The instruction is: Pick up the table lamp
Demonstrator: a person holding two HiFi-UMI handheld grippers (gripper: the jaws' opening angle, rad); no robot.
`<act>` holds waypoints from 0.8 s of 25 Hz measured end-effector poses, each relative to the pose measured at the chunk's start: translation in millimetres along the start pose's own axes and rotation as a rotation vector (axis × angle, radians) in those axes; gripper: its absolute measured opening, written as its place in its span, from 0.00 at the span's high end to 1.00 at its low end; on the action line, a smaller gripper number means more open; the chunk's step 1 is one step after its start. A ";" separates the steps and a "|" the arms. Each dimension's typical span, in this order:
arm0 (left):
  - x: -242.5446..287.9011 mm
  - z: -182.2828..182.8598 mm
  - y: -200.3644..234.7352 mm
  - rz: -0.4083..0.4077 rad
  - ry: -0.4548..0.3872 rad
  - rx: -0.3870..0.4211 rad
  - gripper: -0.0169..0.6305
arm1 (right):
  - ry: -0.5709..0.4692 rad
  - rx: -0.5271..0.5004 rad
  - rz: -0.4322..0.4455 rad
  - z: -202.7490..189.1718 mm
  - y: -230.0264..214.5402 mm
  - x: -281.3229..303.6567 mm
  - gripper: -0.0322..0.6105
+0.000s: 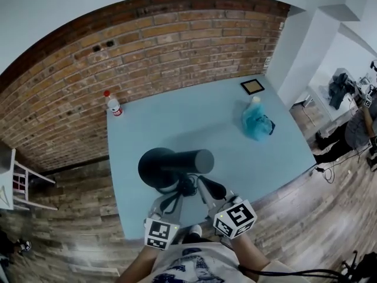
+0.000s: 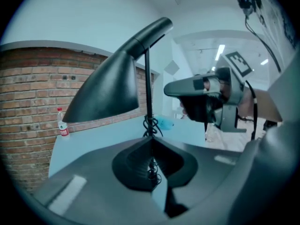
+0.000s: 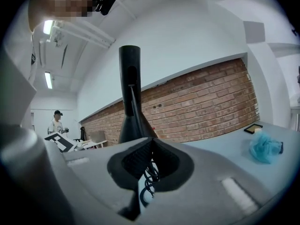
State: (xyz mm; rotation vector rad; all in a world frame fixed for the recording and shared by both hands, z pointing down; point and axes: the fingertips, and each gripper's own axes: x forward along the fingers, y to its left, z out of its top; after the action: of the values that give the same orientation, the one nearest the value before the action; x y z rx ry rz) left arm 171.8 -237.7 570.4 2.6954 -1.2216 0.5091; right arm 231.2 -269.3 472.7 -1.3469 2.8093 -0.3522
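The table lamp [image 1: 177, 163] is showing at the near edge of the blue surface [image 1: 194, 111], just in front of the person. It is probably going to handle stiff but top-heavy. A broad black shade [image 2: 108, 90] is riding on a thin, smooth stem [image 2: 148, 83] that could be slipping or swinging, so low on the stem is looking like the best hold. The left gripper [image 2: 151, 138] is pressing its fingers together on that stem. The right gripper [image 3: 151, 140] is holding its fingers pressed together too, with the coiled cord [image 3: 150, 175] showing behind them; whether they are pinching the lamp I cannot tell.
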 end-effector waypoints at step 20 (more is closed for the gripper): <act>42.5 -43.7 -7.7 -0.030 0.100 -0.095 0.85 | 0.018 0.004 0.225 12.7 1.7 26.2 0.66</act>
State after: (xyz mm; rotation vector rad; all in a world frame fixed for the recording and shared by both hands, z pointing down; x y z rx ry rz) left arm 192.8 -251.1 626.6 2.5719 -1.1480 0.5595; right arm 214.6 -291.0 462.4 -1.0165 2.9322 -0.3659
